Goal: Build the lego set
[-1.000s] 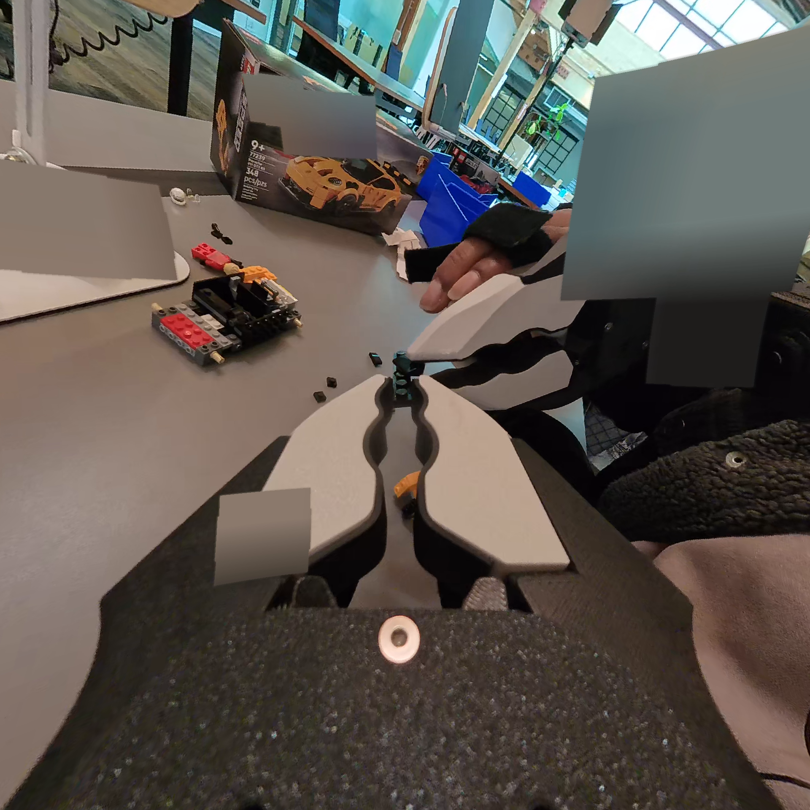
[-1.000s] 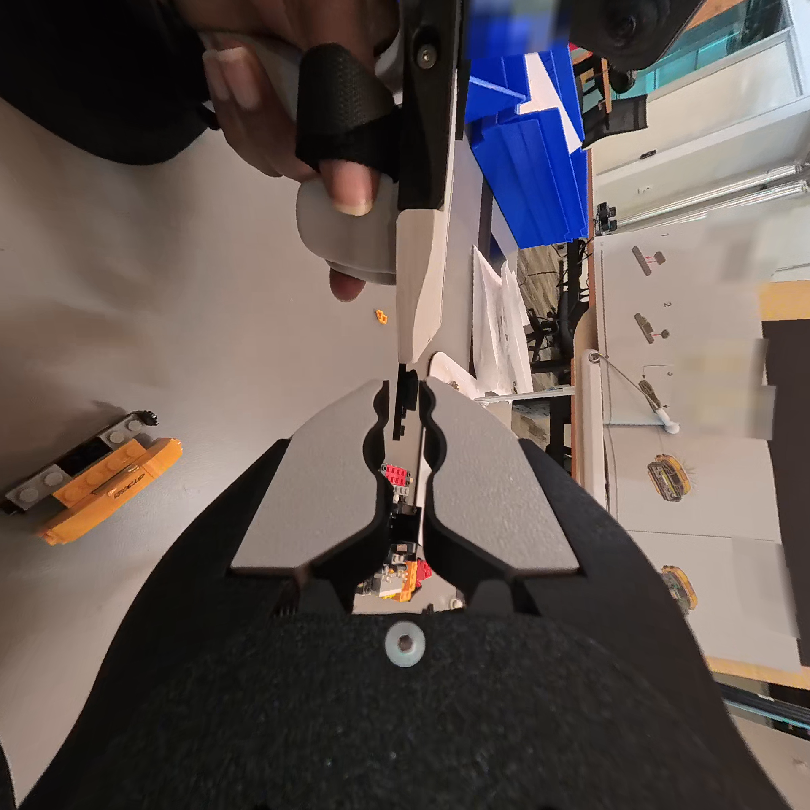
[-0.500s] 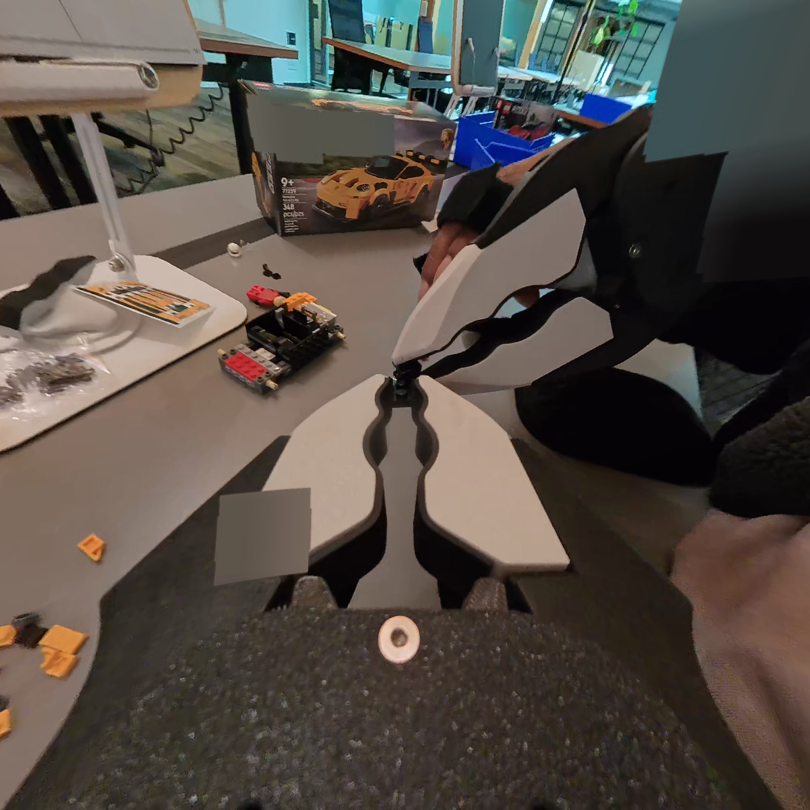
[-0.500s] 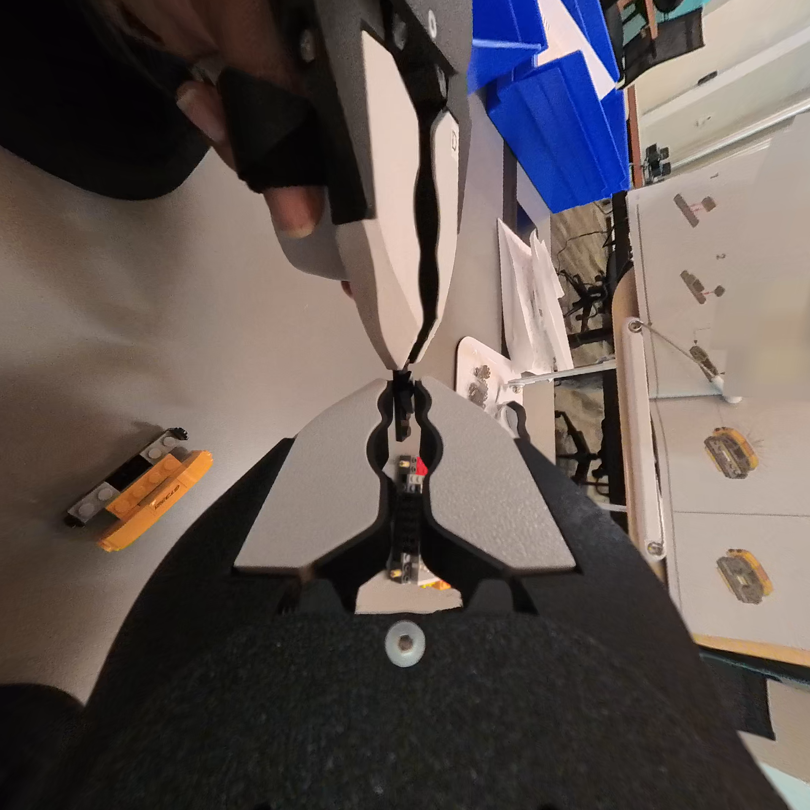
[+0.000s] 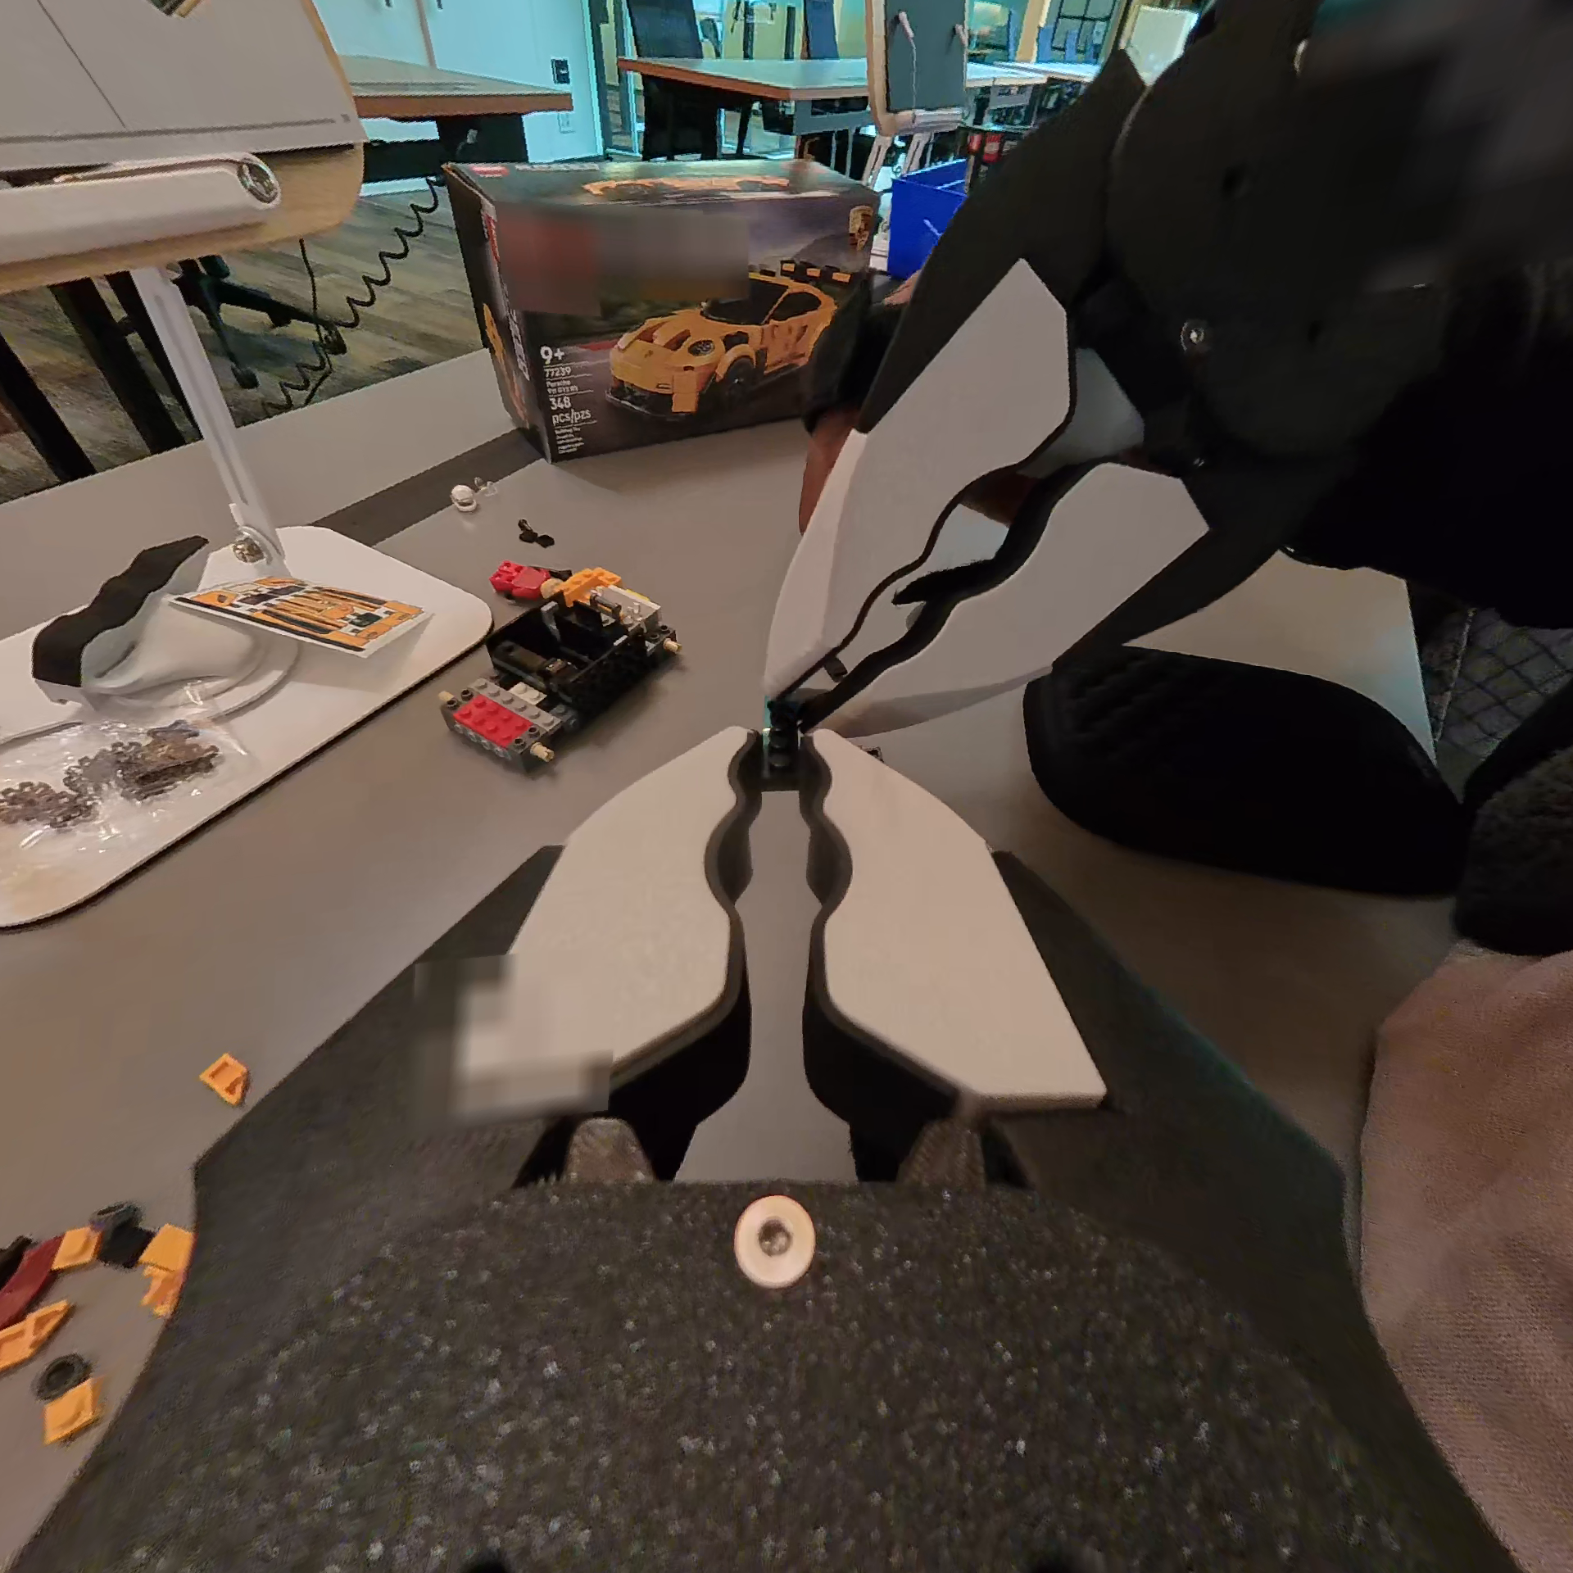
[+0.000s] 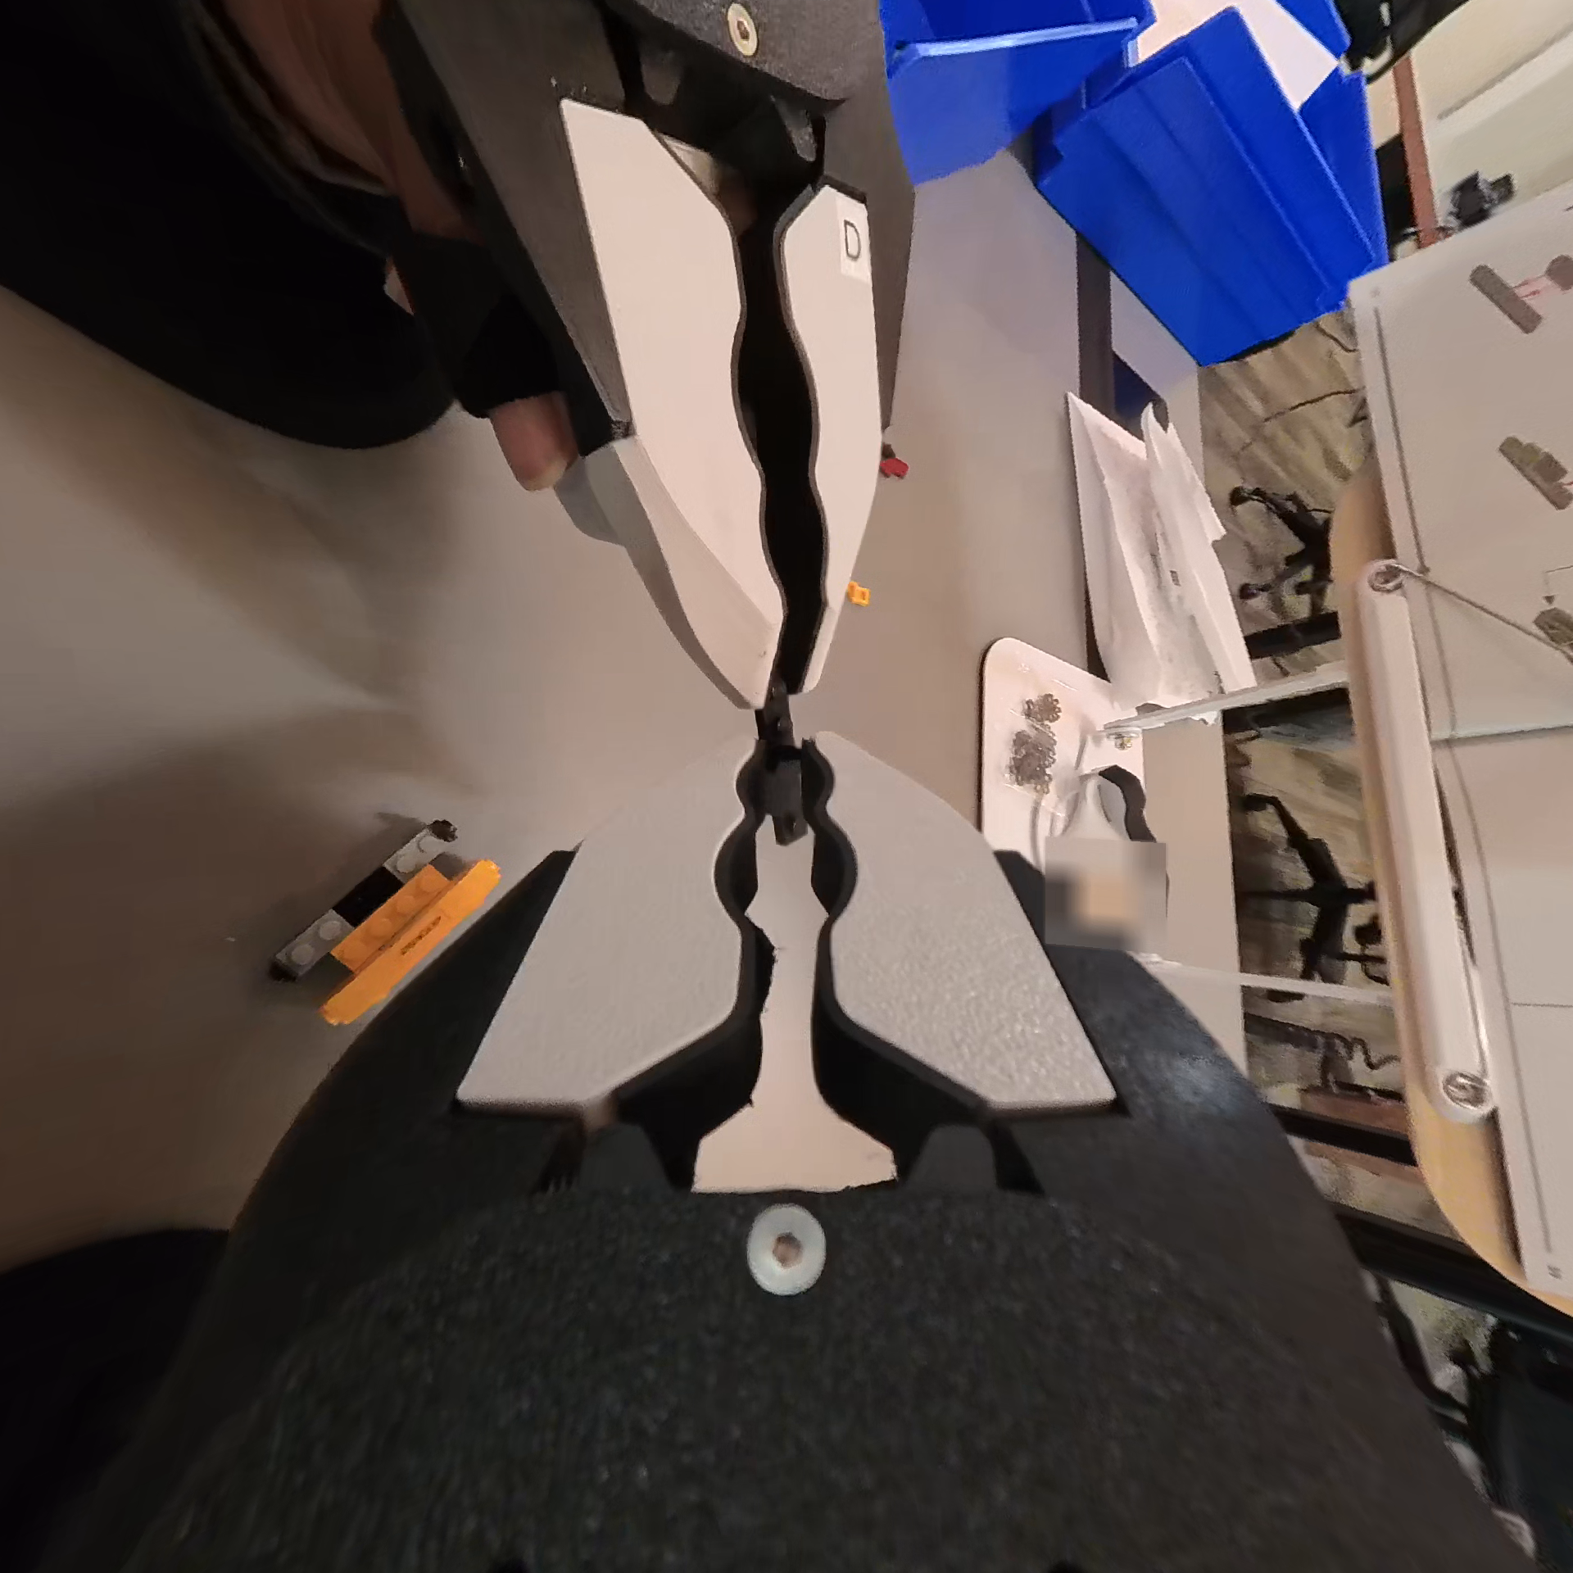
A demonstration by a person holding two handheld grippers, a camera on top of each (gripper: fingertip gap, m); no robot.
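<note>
My left gripper is shut on a small black lego piece at its tips. My right gripper is shut on another small black piece. The two grippers meet tip to tip above the grey table, and the two pieces touch. The right gripper shows in the left wrist view, coming in from the upper right. The left gripper shows in the right wrist view, coming from the top. The black, grey and red car chassis lies on the table to the left. An orange and grey strip assembly lies apart.
The lego box stands at the back. A white stand base holds a sticker sheet and a bag of dark parts. Loose orange pieces lie near left. Blue bins and papers are beyond. My left and right fingertips are right by each other.
The two grippers have swung from side by side to head-on and closed the gap. Their held pieces now touch tip to tip. Both stayed shut.
</note>
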